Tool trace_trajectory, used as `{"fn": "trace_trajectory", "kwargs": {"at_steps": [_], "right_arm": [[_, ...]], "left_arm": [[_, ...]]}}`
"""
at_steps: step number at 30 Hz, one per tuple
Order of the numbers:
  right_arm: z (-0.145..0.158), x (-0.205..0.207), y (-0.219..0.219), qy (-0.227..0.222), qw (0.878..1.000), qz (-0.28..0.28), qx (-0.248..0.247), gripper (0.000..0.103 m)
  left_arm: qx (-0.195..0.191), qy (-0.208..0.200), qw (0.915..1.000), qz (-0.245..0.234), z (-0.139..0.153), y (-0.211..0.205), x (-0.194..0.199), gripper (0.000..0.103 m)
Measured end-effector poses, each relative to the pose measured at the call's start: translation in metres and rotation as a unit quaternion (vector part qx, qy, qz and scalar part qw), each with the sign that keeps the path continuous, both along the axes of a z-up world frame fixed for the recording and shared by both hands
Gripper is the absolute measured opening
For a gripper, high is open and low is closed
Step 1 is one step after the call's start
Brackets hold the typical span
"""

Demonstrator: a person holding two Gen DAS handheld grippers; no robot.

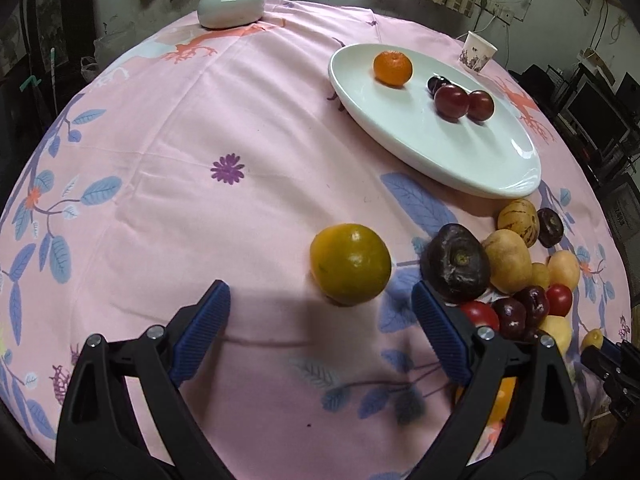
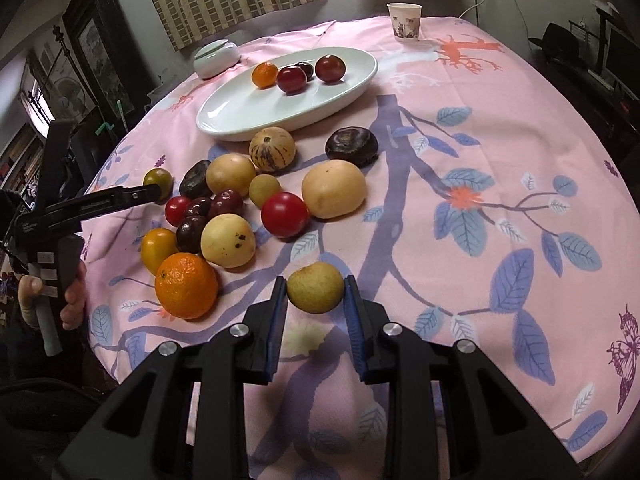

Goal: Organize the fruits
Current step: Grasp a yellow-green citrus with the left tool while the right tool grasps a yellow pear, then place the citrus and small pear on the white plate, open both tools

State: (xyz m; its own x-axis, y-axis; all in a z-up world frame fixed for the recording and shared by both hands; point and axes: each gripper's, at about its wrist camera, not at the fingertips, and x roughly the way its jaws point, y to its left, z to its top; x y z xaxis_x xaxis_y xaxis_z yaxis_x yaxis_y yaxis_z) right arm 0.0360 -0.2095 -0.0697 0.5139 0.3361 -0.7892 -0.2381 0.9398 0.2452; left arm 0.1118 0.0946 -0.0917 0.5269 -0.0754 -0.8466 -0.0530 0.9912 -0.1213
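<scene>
The right gripper (image 2: 316,294) is clenched on a small yellow-green fruit (image 2: 315,288) — its two blue pads press the fruit from both sides, above the pink tablecloth (image 2: 460,128). The left gripper (image 1: 322,312) stands wide and released, holding nothing. A green-yellow citrus (image 1: 350,264) lies on the cloth just ahead of its tips, nearer to the right finger (image 1: 438,330), not touching either pad. Beside that finger sits a dark purple fruit (image 1: 456,264), the first of the fruit pile (image 2: 240,208). Further back the white oval plate (image 2: 240,116) carries one small orange (image 2: 265,75) and three dark red fruits (image 2: 291,79) — well apart from both grippers.
</scene>
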Motion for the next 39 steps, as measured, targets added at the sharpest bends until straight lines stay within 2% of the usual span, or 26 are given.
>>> {"fn": "trace_trajectory", "kwargs": {"at_steps": [3, 5, 6, 10, 14, 19, 25, 32, 39], "right_arm": [[0.004, 0.0, -0.001, -0.004, 1.0, -0.002, 0.003, 0.029], [0.005, 0.0, -0.001, -0.005, 1.0, 0.0, 0.004, 0.029], [0.005, 0.0, 0.0, -0.005, 1.0, 0.002, 0.005, 0.029], [0.007, 0.001, 0.004, -0.005, 1.0, 0.009, 0.009, 0.029], [0.008, 0.001, 0.009, -0.005, 1.0, 0.016, 0.011, 0.029], [0.009, 0.004, 0.016, -0.004, 1.0, 0.024, 0.014, 0.029], [0.013, 0.003, 0.023, -0.01, 0.999, 0.031, 0.011, 0.029], [0.019, 0.006, 0.027, -0.015, 0.999, 0.037, 0.005, 0.029], [0.042, 0.025, 0.037, -0.039, 0.998, 0.057, -0.008, 0.029]], "left_arm": [[0.032, -0.012, 0.9994, 0.003, -0.001, -0.005, 0.006, 0.073], [0.021, -0.021, 0.9995, -0.006, 0.002, -0.004, 0.006, 0.055], [0.014, -0.021, 0.9996, -0.01, 0.004, -0.004, 0.006, 0.041], [0.002, -0.025, 0.9996, -0.01, 0.012, -0.003, -0.005, 0.041], [-0.015, -0.044, 0.9987, -0.02, 0.032, -0.005, -0.023, 0.041], [-0.032, -0.057, 0.9967, -0.047, 0.052, -0.014, -0.044, 0.041], [-0.045, -0.06, 0.9943, -0.076, 0.06, -0.027, -0.059, 0.041], [-0.04, -0.067, 0.9929, -0.089, 0.067, -0.034, -0.059, 0.041], [-0.023, -0.075, 0.9927, -0.091, 0.085, -0.034, -0.028, 0.041]]}}
